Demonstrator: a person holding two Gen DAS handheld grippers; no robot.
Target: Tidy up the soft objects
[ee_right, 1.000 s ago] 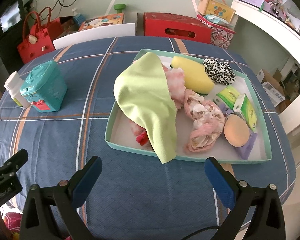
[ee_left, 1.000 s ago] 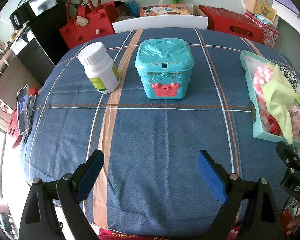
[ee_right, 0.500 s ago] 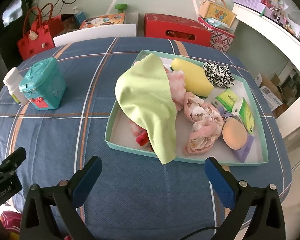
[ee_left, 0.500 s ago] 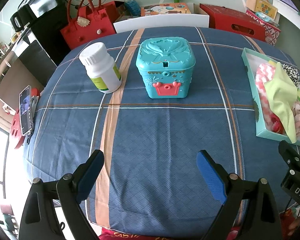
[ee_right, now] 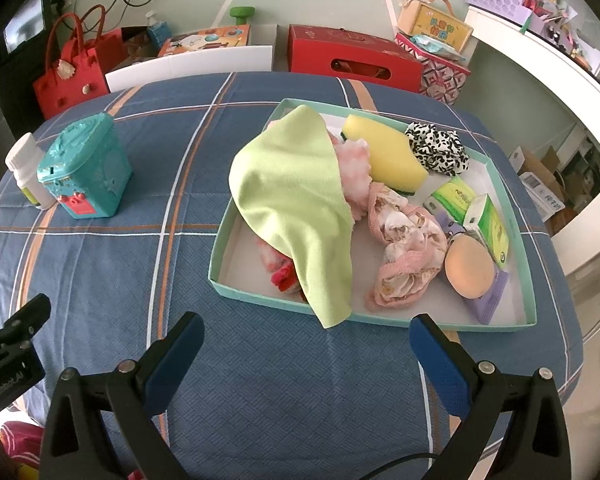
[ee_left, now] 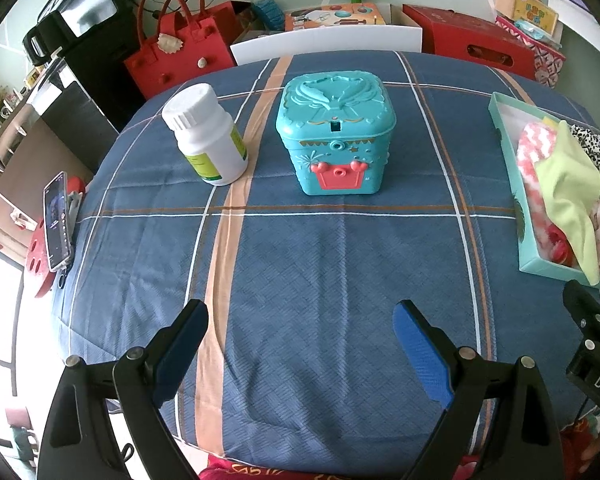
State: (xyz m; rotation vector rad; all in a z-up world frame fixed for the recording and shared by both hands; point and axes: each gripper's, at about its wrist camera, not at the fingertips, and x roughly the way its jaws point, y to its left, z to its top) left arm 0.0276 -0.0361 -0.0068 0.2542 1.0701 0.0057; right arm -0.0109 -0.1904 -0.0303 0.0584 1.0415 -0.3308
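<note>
Both views barely shifted; green cloth (ee_right: 296, 200) lies in the tray (ee_right: 516, 322) beyond spread, empty right fingers (ee_right: 440, 356).

A box (ee_left: 335, 136) is standing toward the far middle of the surface (ee_left: 340, 264), with a bottle (ee_left: 206, 134) sitting just beside it on the left. A tray (ee_right: 500, 323) is lying well apart to the right. In the tray, a cloth (ee_right: 296, 196) is lying over a towel (ee_right: 354, 168) at the left, its corner hanging over the near rim. A sponge (ee_right: 384, 152) is sitting behind, a scrunchie (ee_right: 438, 147) to its right. Packets (ee_right: 486, 220) are lying along the right side, a puff (ee_right: 469, 267) in front of them, and a bundle of fabric (ee_right: 400, 252) in the middle. Beyond the far edge, a chair back (ee_left: 328, 42) is standing, with a bag (ee_left: 172, 56) to its left.
</note>
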